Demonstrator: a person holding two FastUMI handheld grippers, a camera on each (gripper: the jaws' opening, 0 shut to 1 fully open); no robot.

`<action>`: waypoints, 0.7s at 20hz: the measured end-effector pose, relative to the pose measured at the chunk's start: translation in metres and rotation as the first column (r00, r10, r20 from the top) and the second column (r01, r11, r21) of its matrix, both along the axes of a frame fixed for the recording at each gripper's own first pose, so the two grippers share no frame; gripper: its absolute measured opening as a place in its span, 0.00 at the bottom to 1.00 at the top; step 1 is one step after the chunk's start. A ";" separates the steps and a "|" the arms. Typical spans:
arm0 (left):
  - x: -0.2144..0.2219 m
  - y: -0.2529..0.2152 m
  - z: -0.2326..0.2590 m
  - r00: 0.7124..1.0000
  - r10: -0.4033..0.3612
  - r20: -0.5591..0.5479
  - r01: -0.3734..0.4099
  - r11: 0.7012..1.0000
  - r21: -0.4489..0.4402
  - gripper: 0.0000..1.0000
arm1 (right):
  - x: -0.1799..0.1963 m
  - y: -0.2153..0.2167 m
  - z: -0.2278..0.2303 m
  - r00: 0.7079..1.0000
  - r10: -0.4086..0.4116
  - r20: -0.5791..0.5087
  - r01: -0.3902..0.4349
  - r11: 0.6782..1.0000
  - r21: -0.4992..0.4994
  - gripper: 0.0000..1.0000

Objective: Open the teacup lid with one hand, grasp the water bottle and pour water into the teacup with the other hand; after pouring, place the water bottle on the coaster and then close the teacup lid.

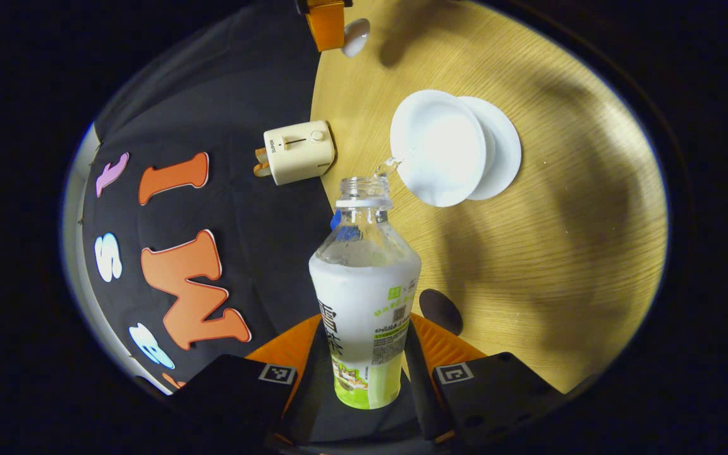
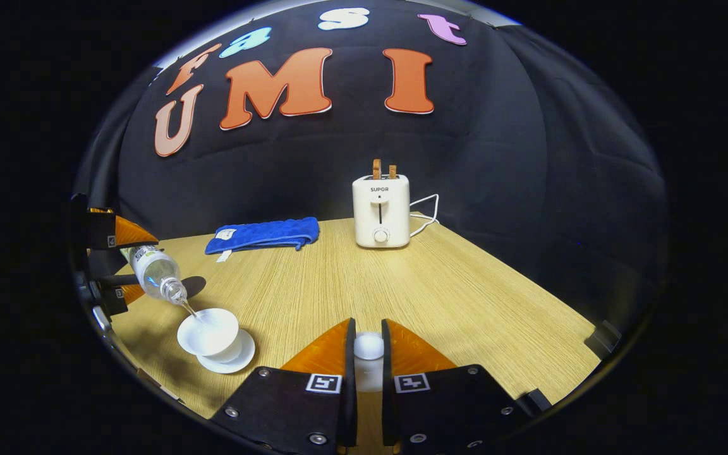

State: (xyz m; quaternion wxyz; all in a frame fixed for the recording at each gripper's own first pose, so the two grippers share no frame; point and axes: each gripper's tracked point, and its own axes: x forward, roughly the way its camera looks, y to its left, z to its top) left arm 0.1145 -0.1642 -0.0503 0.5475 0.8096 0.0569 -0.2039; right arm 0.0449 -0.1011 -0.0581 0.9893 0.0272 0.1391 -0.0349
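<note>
My left gripper [image 1: 364,354] is shut on the body of an uncapped water bottle [image 1: 364,297] with a white and green label. The bottle is tipped over, and a thin stream of water leaves its mouth [image 1: 365,187] into the open white teacup [image 1: 438,147] on its saucer [image 1: 503,148]. In the right gripper view the same tilted bottle [image 2: 152,270] pours into the teacup [image 2: 208,332] at the left. My right gripper [image 2: 368,347] is shut on the white teacup lid [image 2: 368,346], held above the table. A dark round coaster [image 1: 440,311] lies beside the bottle.
A cream toaster [image 2: 381,210] with its cord stands at the back of the wooden table [image 2: 465,297]. A folded blue cloth [image 2: 266,233] lies at the back left. The table's right edge drops off near the black wall.
</note>
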 end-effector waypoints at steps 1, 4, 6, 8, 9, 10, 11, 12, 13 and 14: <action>0.000 -0.001 0.001 1.000 -0.010 0.004 0.010 1.000 0.020 0.64 | 0.000 0.000 0.000 1.000 -0.001 0.000 0.001 1.000 0.001 0.16; -0.003 -0.005 0.003 0.999 -0.047 0.014 0.046 0.997 0.067 0.67 | -0.001 0.000 0.002 1.000 0.001 0.003 -0.001 1.000 0.002 0.16; -0.008 -0.006 0.005 0.998 -0.056 0.012 0.055 0.995 0.086 0.67 | -0.001 0.000 0.002 1.000 0.001 0.002 -0.001 1.000 0.002 0.16; -0.011 -0.007 0.005 0.998 -0.064 0.011 0.062 0.993 0.100 0.64 | -0.001 0.000 0.002 1.000 0.002 0.003 -0.002 1.000 0.002 0.16; -0.012 -0.006 0.005 0.998 -0.066 0.011 0.064 0.992 0.113 0.66 | -0.001 0.000 0.002 1.000 0.003 0.003 -0.003 1.000 0.002 0.16; -0.012 -0.007 0.007 0.997 -0.073 0.015 0.070 0.989 0.127 0.66 | -0.001 0.001 0.002 1.000 0.004 0.004 -0.004 1.000 0.001 0.16; -0.013 -0.008 0.008 0.997 -0.079 0.019 0.076 0.987 0.141 0.65 | -0.002 0.000 0.002 1.000 0.005 0.003 -0.005 1.000 0.000 0.16; -0.013 -0.007 0.008 0.996 -0.086 0.021 0.082 0.985 0.153 0.64 | -0.002 0.000 0.002 1.000 0.005 0.002 -0.005 1.000 0.000 0.16; -0.014 -0.008 0.008 0.996 -0.090 0.021 0.085 0.983 0.160 0.67 | -0.001 0.000 0.002 1.000 0.005 0.001 -0.005 1.000 0.000 0.16; -0.014 -0.008 0.010 0.995 -0.094 0.022 0.089 0.982 0.164 0.66 | -0.002 0.001 0.001 1.000 0.005 0.001 -0.005 1.000 -0.001 0.16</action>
